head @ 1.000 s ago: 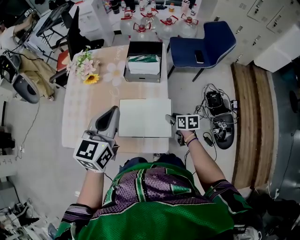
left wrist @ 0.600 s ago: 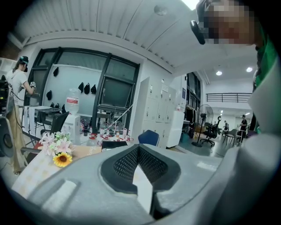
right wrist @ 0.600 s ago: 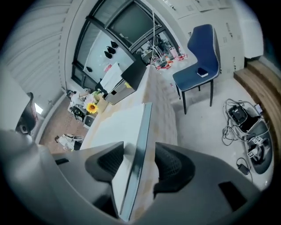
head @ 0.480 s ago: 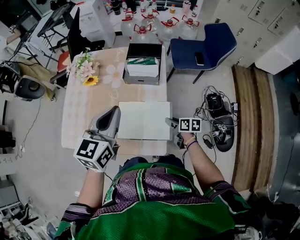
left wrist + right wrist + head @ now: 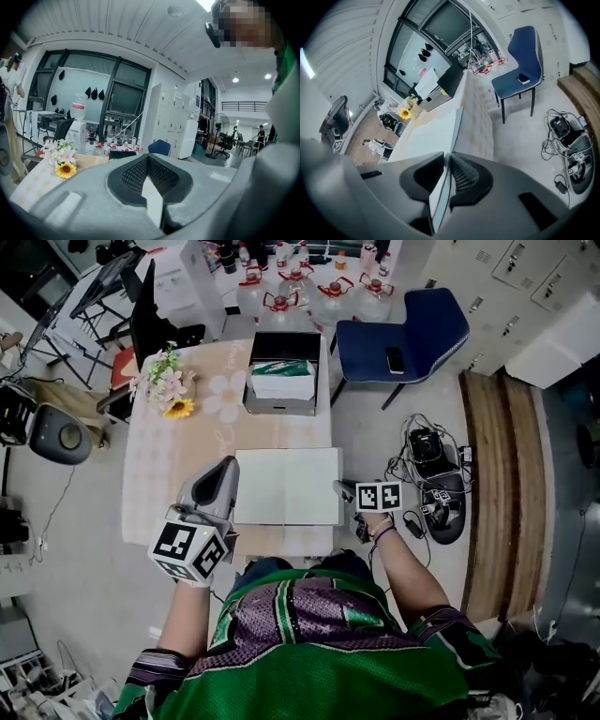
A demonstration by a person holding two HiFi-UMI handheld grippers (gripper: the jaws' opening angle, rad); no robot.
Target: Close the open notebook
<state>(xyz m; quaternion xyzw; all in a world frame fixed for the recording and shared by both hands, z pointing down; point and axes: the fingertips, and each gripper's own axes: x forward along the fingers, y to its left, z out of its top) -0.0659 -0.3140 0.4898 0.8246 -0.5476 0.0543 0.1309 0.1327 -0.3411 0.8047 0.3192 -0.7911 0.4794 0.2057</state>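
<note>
Since a second ago the right hand-held gripper [image 5: 345,490] has barely shifted, but its jaws have just been closing, and the right edge of the notebook [image 5: 286,486] now stands between them. The left hand-held gripper [image 5: 228,466] has kept its place just beside the notebook's left edge.

The notebook lies open and flat near the front edge of the surface [image 5: 178,456], blank pages up, so nothing is folded over yet.

To do this well, I would raise the pinched edge only a little. Then I would swing it in an arc over the spine toward the left half, letting the wrist roll with the leaf rather than dragging the whole book sideways. I cannot tell whether the cover came up with the pages or only a leaf or two did, and I would check that before swinging. The left tool is well placed to block any slide.

In the right gripper view the jaws are nearly together, pressing on the thin white edge seen end-on. In the left gripper view the jaw tips meet. A white sliver shows in the slit behind them, which I take to be page seen beyond, not something held.
</note>
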